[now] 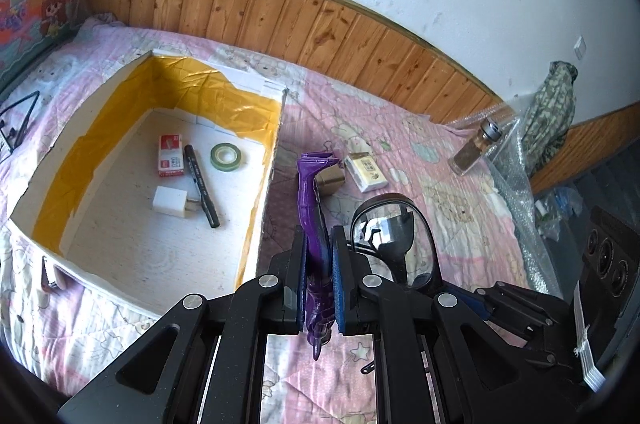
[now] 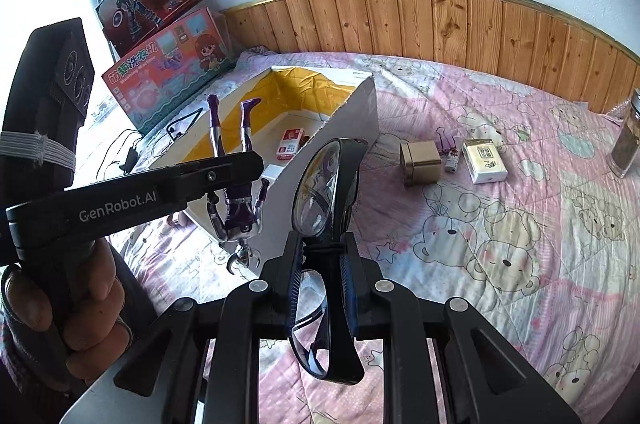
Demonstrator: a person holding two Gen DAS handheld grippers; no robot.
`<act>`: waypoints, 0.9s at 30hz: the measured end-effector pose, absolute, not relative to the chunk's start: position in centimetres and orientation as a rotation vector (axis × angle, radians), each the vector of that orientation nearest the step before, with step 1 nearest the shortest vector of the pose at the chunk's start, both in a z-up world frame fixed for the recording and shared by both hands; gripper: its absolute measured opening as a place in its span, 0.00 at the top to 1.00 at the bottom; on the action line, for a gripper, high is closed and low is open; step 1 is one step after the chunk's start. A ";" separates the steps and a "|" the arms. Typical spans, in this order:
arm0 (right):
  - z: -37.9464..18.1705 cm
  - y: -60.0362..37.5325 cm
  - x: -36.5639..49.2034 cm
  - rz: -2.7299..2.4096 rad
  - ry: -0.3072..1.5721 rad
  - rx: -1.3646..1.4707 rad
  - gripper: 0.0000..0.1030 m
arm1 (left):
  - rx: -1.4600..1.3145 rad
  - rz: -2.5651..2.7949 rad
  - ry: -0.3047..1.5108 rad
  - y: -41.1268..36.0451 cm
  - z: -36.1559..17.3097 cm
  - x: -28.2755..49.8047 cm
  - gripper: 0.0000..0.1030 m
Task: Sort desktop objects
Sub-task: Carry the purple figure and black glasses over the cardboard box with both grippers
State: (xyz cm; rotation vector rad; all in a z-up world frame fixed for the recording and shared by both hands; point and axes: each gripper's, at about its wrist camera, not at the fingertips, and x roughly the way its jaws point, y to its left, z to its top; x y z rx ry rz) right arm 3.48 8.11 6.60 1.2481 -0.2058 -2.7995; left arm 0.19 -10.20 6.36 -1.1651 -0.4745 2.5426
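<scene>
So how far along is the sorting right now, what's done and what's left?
Done: the box already holds a stapler box, marker, tape roll and charger.
In hand: the left gripper clamps a purple figure; the right gripper clamps glasses.
Left: the tin, white pack, binder clip and jar lie on the quilt.

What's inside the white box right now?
White box holds a red packet, black marker, green tape roll and white charger. Its near corner is hidden behind the wall.
</scene>
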 end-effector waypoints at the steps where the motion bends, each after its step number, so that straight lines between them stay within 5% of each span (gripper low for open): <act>1: 6.8 7.9 3.3 -2.798 -0.197 1.244 0.81 | -1.161 2.543 -0.487 -10.6 6.5 0.1 0.90; 27: 9.5 2.9 -1.4 -2.729 -0.040 1.166 0.81 | -1.129 2.665 -0.525 -17.7 7.6 -1.9 0.90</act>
